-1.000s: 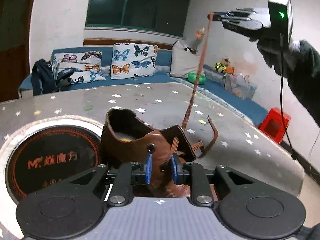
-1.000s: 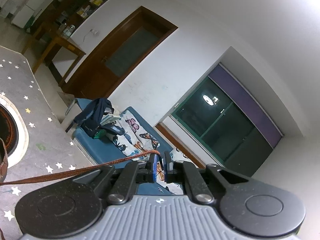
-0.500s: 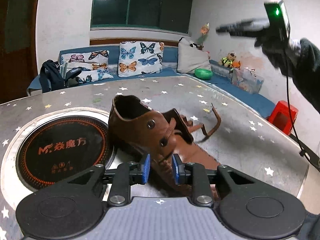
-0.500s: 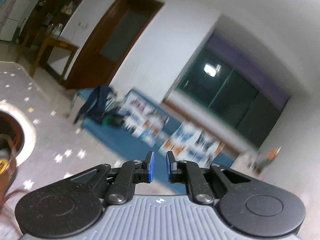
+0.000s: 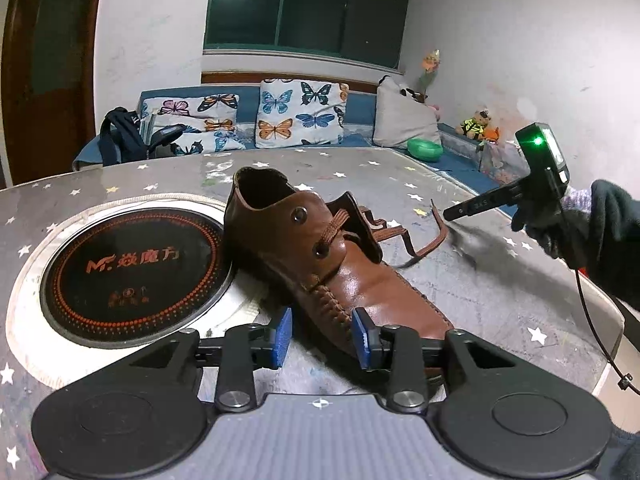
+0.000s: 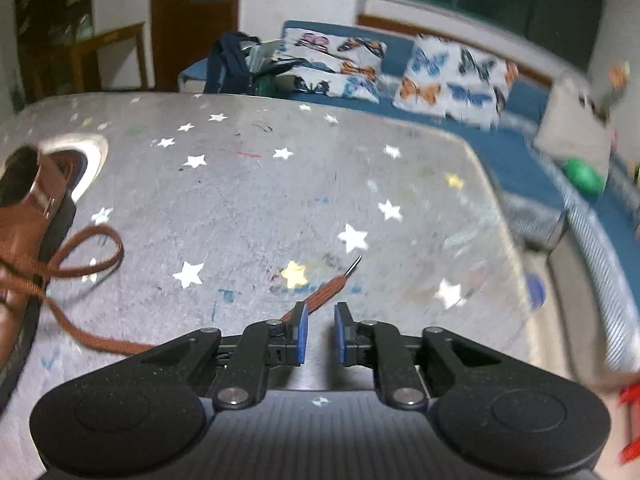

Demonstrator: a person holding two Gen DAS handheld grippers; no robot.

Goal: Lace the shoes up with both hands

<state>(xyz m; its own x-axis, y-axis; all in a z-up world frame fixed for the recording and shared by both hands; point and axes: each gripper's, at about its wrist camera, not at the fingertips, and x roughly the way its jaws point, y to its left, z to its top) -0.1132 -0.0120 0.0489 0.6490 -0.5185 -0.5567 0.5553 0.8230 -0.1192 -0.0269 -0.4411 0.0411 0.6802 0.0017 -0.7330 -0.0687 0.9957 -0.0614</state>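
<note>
There is one brown shoe [image 5: 320,256], one lace [image 6: 92,264], two butterfly pillows [image 5: 300,114], and one green bowl [image 5: 425,149].

Shoe [image 6: 24,216]: cut off by the right-wrist frame's left edge. Toe hidden behind left tongs [image 5: 322,336]. Sofa cushions [image 6: 452,80]: motion-blurred. Lace [image 6: 320,298]: partly hidden behind right tongs [image 6: 320,334].

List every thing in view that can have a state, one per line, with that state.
shoe: upright on the table, partly laced.
lace: slack on the table, its tip free just ahead of the right gripper.
left gripper: open, jaws just been opening, astride the shoe's toe without pressing.
right gripper: open, jaws just been opening, nothing held.
table: star-patterned, scuffed.
</note>
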